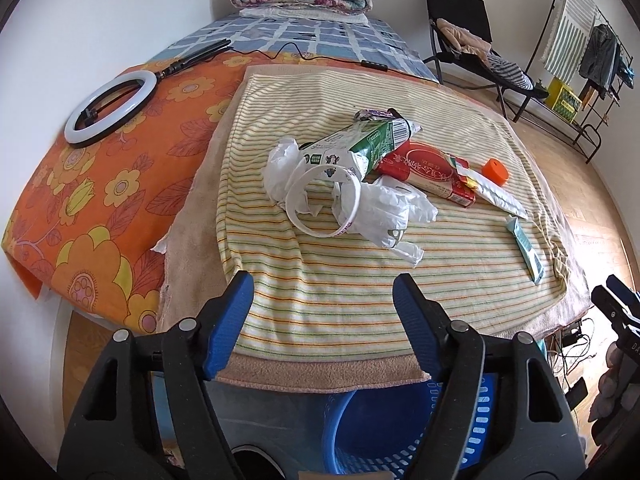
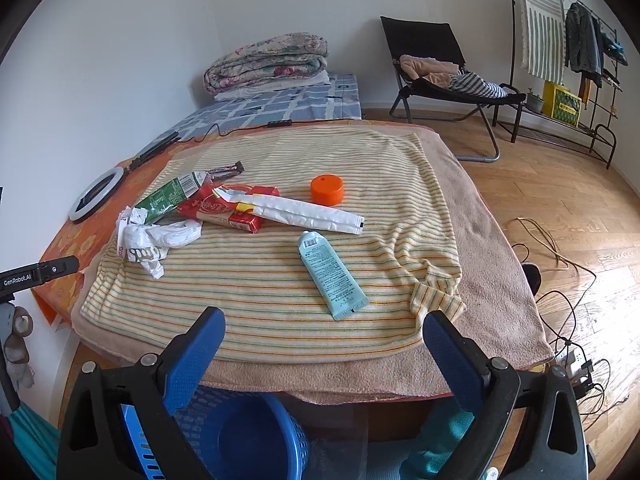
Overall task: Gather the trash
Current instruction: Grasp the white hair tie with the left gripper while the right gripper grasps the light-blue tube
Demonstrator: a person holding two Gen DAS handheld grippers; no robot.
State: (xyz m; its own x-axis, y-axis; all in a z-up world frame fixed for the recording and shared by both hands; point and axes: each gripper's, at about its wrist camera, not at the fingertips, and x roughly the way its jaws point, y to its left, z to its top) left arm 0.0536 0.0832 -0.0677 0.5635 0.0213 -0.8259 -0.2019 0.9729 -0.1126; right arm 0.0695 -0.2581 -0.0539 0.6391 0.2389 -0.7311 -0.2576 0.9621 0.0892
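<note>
Trash lies on a striped towel (image 1: 340, 280) (image 2: 260, 292): a green milk carton (image 1: 360, 144) (image 2: 168, 196), crumpled white plastic bags (image 1: 380, 208) (image 2: 160, 240), a white ring band (image 1: 320, 200), a red wrapper (image 1: 428, 176) (image 2: 228, 212), a white sachet (image 1: 500, 192) (image 2: 304, 212), an orange cap (image 1: 495, 171) (image 2: 327, 189) and a pale green tube (image 1: 526, 248) (image 2: 332, 276). My left gripper (image 1: 322, 320) is open and empty, near the towel's front edge. My right gripper (image 2: 324, 344) is open and empty, just short of the tube.
A blue plastic basket (image 1: 400, 432) (image 2: 240, 432) stands on the floor below the bed's front edge. A ring light (image 1: 108, 108) (image 2: 96, 196) lies on the orange sheet at left. A black chair (image 2: 440, 76), a clothes rack (image 2: 568, 60) and floor cables (image 2: 560, 280) are at right.
</note>
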